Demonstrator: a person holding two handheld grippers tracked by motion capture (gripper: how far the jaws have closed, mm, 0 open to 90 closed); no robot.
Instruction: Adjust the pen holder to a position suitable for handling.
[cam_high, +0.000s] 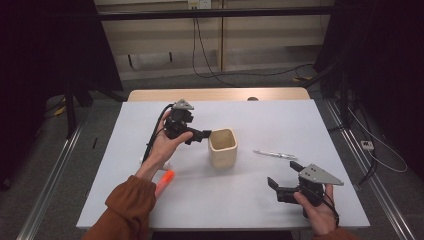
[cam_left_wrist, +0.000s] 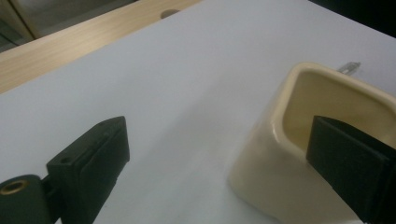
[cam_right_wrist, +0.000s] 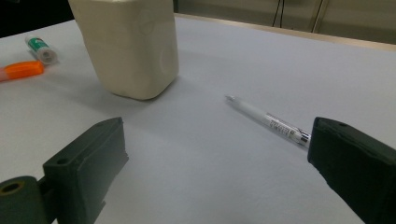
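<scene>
- Nearest the person, the right gripper (cam_high: 285, 186) hovers low over the white table (cam_high: 260, 200) near its front right corner – jaws spread wide, nothing between them.
- Just beyond it lies a white pen (cam_right_wrist: 268, 119), slim, with a clear barrel and some print on it; in the right gripper view its far end is cut off behind one of the black jaws.
- On the left near the sleeve lies an orange marker (cam_high: 165, 180), partly covered by the forearm, and beside it a small white tube with a green label (cam_right_wrist: 41, 48) – the label is too small to read.
- In the middle of the table stands the cream holder (cam_high: 222, 148), a glossy square cup with rounded corners, upright and open at the top.
- The left gripper (cam_high: 204, 135) is held just beside the holder's left rim, jaws spread apart and gripping nothing; in the left gripper view one jaw overlaps the holder's opening, and whether it touches the rim is hard to say.
- The holder's inside is partly hidden by that jaw, so its bottom cannot be made out.
</scene>
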